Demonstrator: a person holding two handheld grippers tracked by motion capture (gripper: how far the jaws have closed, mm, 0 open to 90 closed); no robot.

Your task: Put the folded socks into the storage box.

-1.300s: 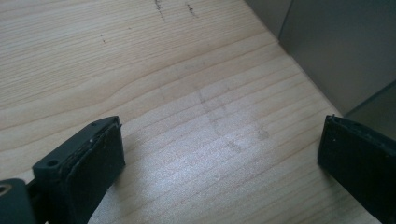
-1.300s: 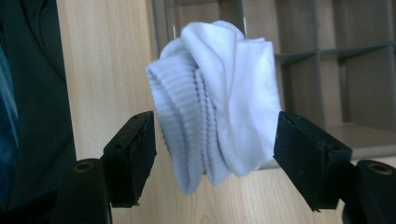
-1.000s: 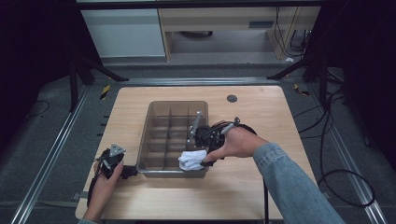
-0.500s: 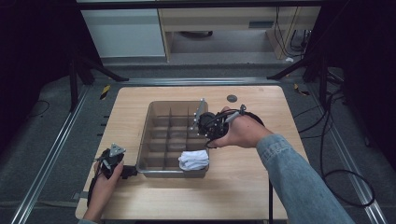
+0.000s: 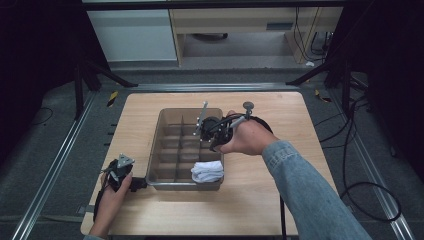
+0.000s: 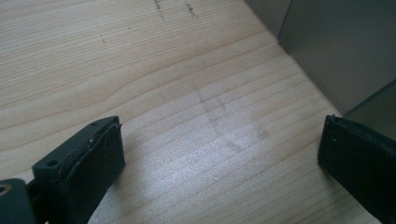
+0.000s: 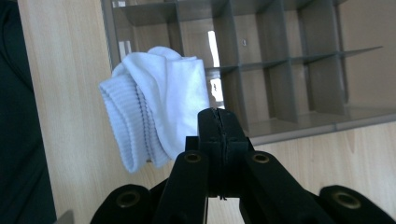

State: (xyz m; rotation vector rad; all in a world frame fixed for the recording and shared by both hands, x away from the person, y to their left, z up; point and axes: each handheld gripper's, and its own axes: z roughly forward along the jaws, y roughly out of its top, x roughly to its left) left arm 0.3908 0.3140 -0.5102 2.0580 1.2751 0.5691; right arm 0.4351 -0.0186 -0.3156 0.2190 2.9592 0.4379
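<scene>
On the wooden table (image 5: 280, 200) sat a grey box (image 5: 165, 150) with many small square holes in it. At the near right corner of the box lay a white rolled sock (image 5: 207, 171), which stuck up past the rim. Above the right side of the box hung the right gripper (image 5: 212, 134), held in the right hand (image 5: 247, 137). Its jaws had just been closing and were pressed tight together, with nothing between them. From the right gripper view, the sock (image 7: 154, 116) lay apart from the shut jaws. Down by the near left corner of the box rested the left gripper (image 5: 135, 183), held in the left hand (image 5: 112, 192). Its jaws were spread wide over bare wood, pinching nothing.
</scene>
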